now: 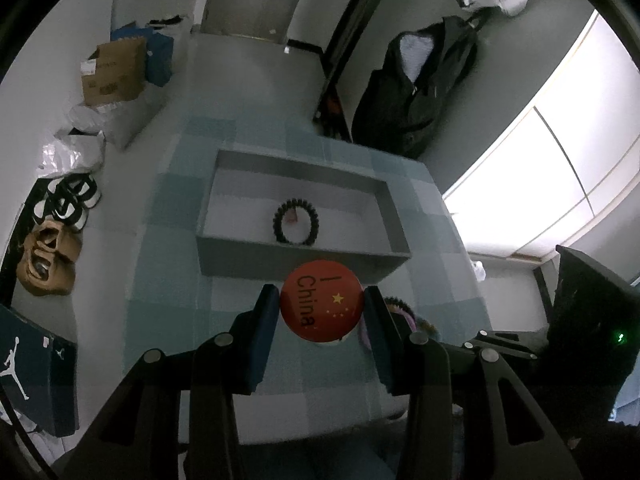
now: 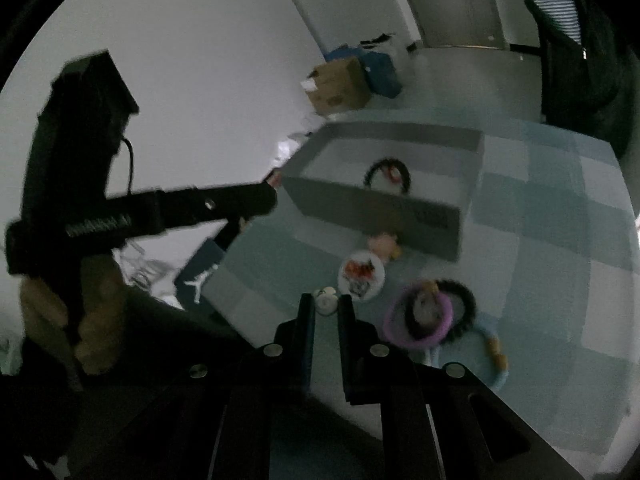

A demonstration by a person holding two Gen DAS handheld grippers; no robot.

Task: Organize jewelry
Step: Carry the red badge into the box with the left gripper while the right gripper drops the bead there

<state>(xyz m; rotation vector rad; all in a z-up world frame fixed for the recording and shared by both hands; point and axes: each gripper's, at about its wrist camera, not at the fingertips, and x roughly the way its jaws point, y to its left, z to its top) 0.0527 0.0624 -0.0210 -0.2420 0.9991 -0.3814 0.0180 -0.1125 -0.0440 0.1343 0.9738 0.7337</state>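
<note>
On the counter (image 1: 168,216), which wears a soft cloth checked in pale blue and grey squares, stands a shallow grey rectangular box (image 1: 304,264) with plain matte walls and a white floor. Inside it lies a bracelet of dark round beads (image 1: 296,222), a closed ring with something small and reddish at its centre. The left gripper (image 1: 322,310) is clamped on a round red badge (image 1: 322,306), a smooth glossy disc printed with yellow stars and the word "China"; the flat dark pads press its two edges, and it hangs just short of the box's near wall. The right gripper (image 2: 326,306) has its narrow fingers drawn nearly together on a small pale rounded piece (image 2: 326,300) (too blurred to name) that sits between the tips. Just beyond it rests a white round badge (image 2: 361,276) with a red and black print. Beside that lies a loose heap of rings: a smooth purple bangle (image 2: 418,320), a dark fuzzy-edged beaded loop (image 2: 466,304) and a thin light-blue hoop (image 2: 498,364) carrying a yellowish bead. Near the box's front wall sits a small pinkish lump (image 2: 384,244).
</note>
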